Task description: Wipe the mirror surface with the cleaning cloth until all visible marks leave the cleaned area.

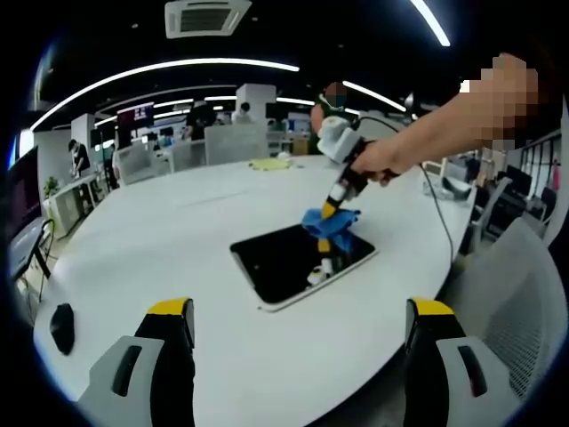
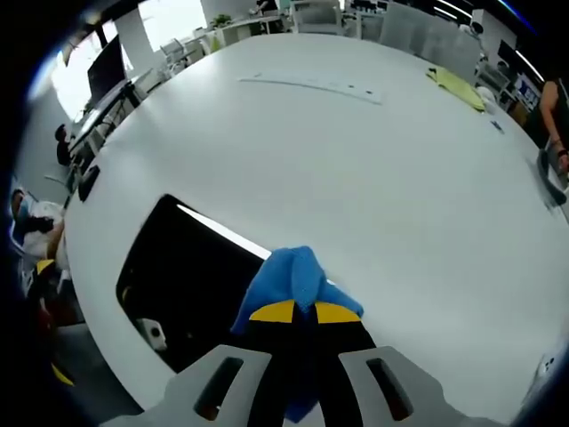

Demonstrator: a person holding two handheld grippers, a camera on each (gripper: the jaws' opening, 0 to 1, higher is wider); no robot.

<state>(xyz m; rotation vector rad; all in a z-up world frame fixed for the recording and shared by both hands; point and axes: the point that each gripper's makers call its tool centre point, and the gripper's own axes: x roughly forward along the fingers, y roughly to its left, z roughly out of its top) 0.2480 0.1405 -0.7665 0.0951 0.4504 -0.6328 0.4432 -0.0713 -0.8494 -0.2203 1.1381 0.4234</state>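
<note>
Mid-wipe now: right gripper (image 2: 297,313) clamped on the blue cleaning cloth (image 2: 289,283), pressing it onto the dark mirror (image 2: 178,276) at lower centre of the right gripper view. Same scene centre-frame in the left gripper view: cloth (image 1: 330,224) bunched at the mirror's (image 1: 284,262) far edge, on the white table (image 1: 178,240). Left gripper (image 1: 302,325) hanging back, jaws wide apart, nothing held. Marks too faint to judge. Next, probably: sweeping across the rest of the glass, pressure kept even.

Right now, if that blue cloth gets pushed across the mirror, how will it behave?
The blue cloth looks soft, bunched in the right claw, so it will probably fold and drag. The mirror looks glossy, so it likely glides easily.
</note>
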